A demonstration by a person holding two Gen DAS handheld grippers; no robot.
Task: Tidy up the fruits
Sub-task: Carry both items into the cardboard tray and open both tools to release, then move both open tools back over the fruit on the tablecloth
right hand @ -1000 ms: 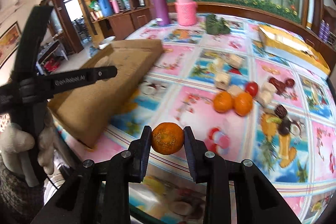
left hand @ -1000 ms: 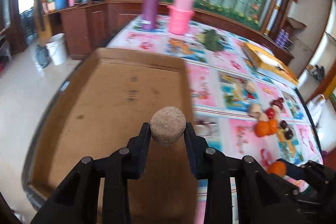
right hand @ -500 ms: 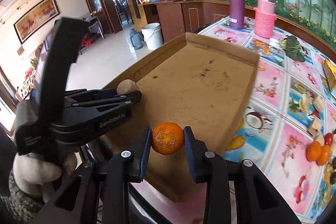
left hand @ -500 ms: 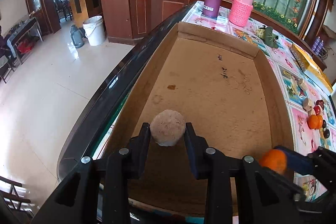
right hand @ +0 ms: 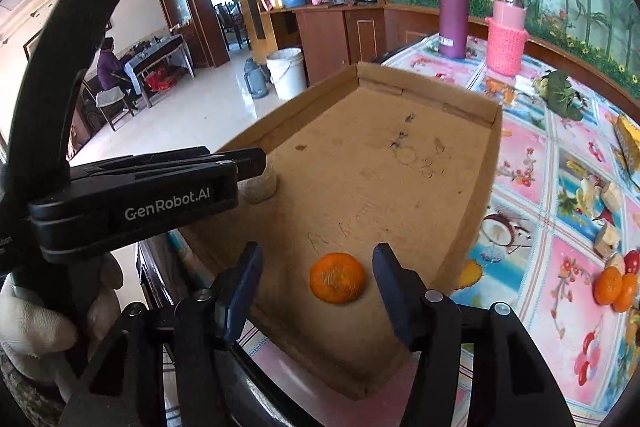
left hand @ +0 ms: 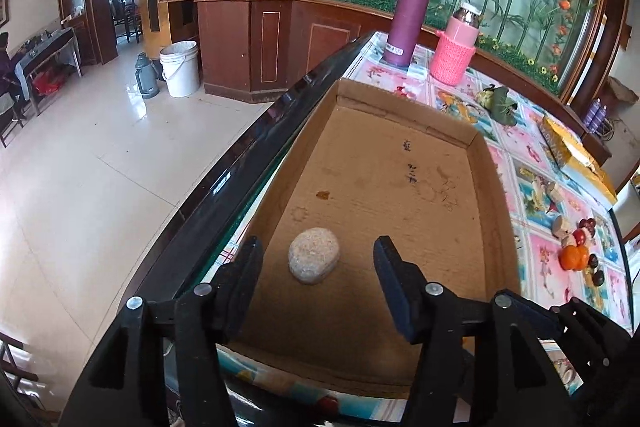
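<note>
So the table (left hand: 520, 155) has a loud floral plastic cloth with a black edge, sitting in a room with glossy white tile and dark wood cabinets. A purple thermos (left hand: 410, 17) and a pink knit-sleeved bottle (left hand: 458, 45) stand at the far end, and there's a white bucket (left hand: 180, 69) on the floor by the cabinets. A shallow cardboard tray (left hand: 496, 187) sits along the table's left edge.

Left gripper (left hand: 318, 283) is spread wide, gripping nothing; the pale brown round fruit (left hand: 314, 261) sits on the tray floor between its fingers, touching neither. Right gripper (right hand: 316, 285) is just as wide open, and the orange (right hand: 338, 278) lies on the tray floor between its fingers, clear of both. More fruit is in a loose pile (right hand: 612, 283) on the cloth, off to the right of the tray
</note>
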